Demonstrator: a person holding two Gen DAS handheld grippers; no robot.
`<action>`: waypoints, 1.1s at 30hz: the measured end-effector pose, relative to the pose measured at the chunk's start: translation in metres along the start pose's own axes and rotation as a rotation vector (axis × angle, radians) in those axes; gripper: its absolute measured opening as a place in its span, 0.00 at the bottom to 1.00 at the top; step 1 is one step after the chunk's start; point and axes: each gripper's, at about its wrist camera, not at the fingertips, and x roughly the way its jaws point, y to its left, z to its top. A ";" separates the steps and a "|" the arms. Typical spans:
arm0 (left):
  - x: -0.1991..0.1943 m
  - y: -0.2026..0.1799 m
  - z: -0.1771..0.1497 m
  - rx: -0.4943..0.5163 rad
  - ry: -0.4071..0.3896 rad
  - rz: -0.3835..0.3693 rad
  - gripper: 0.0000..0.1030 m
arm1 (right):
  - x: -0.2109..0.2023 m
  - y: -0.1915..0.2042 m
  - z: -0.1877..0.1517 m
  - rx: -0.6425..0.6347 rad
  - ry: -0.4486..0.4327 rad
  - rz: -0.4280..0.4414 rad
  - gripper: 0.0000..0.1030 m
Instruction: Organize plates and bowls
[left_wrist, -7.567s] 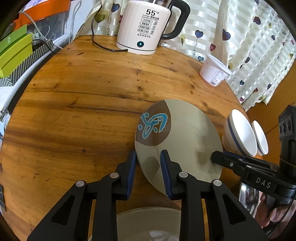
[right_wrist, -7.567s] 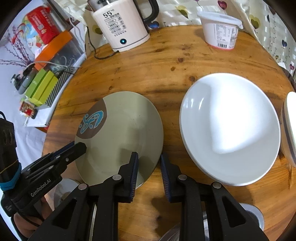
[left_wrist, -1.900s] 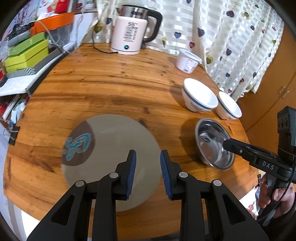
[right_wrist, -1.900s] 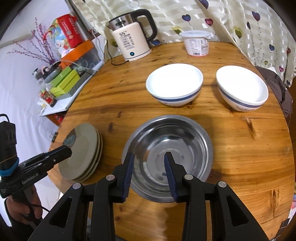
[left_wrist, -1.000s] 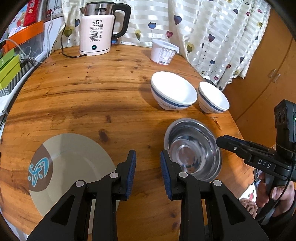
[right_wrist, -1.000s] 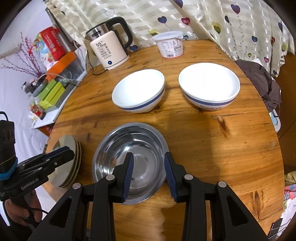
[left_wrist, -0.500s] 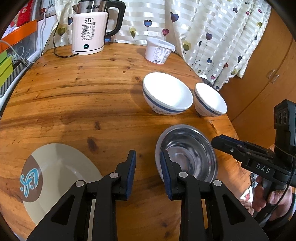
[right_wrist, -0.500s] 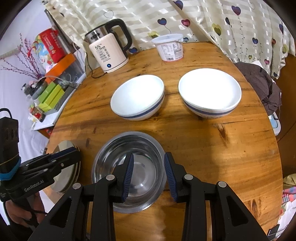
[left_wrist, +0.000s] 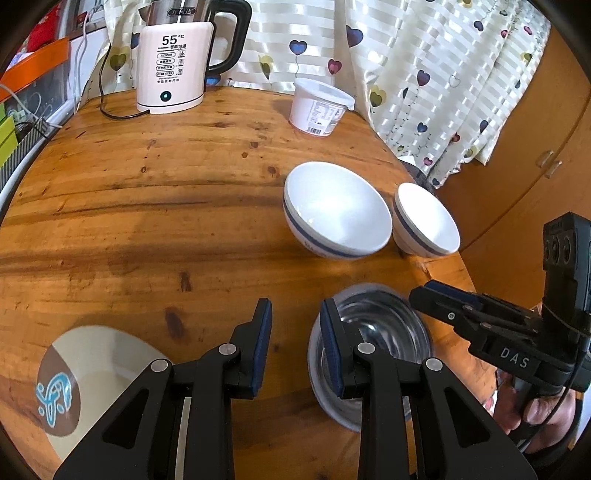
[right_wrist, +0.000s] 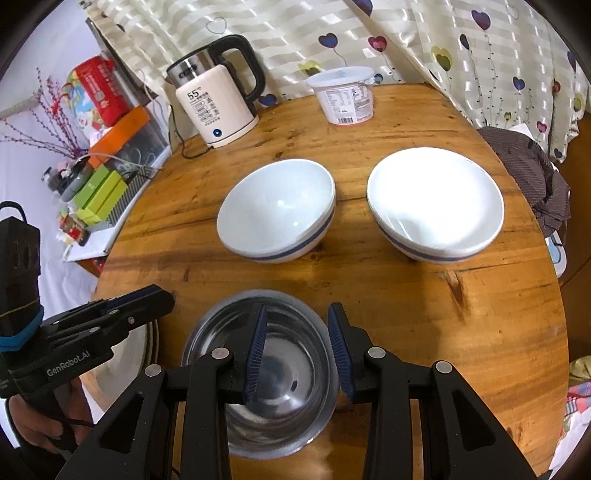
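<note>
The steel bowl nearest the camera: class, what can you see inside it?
The steel bowl looks empty: only reflections and one small dark speck show on its shiny bottom. The right hand-held gripper, its jaws apart, covers parts of the inside, so those parts cannot be checked.

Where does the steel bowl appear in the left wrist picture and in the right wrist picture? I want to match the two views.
Left wrist: the steel bowl is at lower right, partly behind the left gripper's right finger.
Right wrist: the steel bowl is at bottom centre, under the right gripper.
Shared landmark: the white kettle at the table's far edge in both views.
</note>
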 end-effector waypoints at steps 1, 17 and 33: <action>0.001 0.000 0.002 0.000 0.000 -0.001 0.27 | 0.002 0.000 0.002 0.001 0.000 0.002 0.33; 0.017 0.007 0.035 -0.059 -0.020 -0.015 0.34 | 0.012 -0.006 0.029 0.027 -0.025 0.021 0.33; 0.040 -0.001 0.053 -0.047 -0.022 -0.021 0.34 | 0.032 -0.021 0.051 0.084 -0.019 0.014 0.33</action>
